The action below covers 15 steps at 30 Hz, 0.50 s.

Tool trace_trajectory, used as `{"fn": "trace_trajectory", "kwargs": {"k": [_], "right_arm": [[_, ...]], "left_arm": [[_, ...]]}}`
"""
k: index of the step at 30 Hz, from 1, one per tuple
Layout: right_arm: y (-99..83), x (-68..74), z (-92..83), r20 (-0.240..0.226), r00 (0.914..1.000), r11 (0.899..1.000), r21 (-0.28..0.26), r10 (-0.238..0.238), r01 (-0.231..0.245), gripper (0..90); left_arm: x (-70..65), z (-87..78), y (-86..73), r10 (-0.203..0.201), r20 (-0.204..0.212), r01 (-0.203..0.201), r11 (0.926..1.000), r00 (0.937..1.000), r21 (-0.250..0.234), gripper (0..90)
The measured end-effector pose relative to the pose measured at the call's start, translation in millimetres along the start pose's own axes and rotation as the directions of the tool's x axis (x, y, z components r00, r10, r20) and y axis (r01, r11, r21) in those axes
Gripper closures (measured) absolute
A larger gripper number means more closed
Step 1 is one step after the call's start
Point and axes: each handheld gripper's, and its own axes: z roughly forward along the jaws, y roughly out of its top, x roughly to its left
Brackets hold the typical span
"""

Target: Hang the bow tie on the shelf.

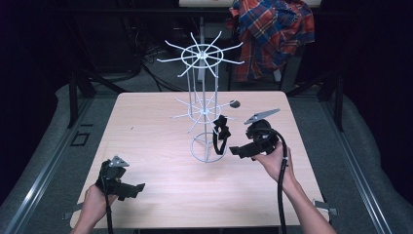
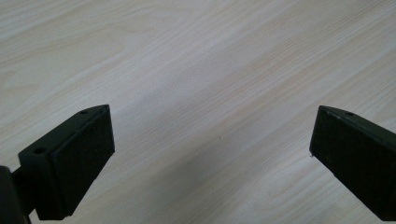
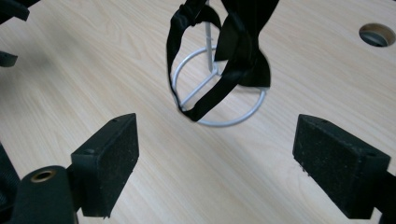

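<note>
Pale wooden table: black fabric bow tie hangs on white wire rack; right gripper wide, empty, left gripper too; snagging its loop could tip the rack

One rack, one strap

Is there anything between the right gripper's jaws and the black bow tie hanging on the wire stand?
No. In the right gripper view, bare wooden table lies between the open right gripper and the black bow tie.
</note>
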Motion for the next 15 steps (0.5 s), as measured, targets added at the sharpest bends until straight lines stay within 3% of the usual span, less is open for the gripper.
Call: {"fn": "trace_trajectory", "kwargs": {"k": [15], "right_arm": [[-42.0, -16.0, -20.1, 0.053, 0.9967, 0.995, 0.069, 0.062, -0.066, 9.2]], "left_arm": [[-1.1, 0.3, 2.3, 0.01, 0.009, -0.01, 0.9999, 0.9999, 0.005, 0.0]]}}
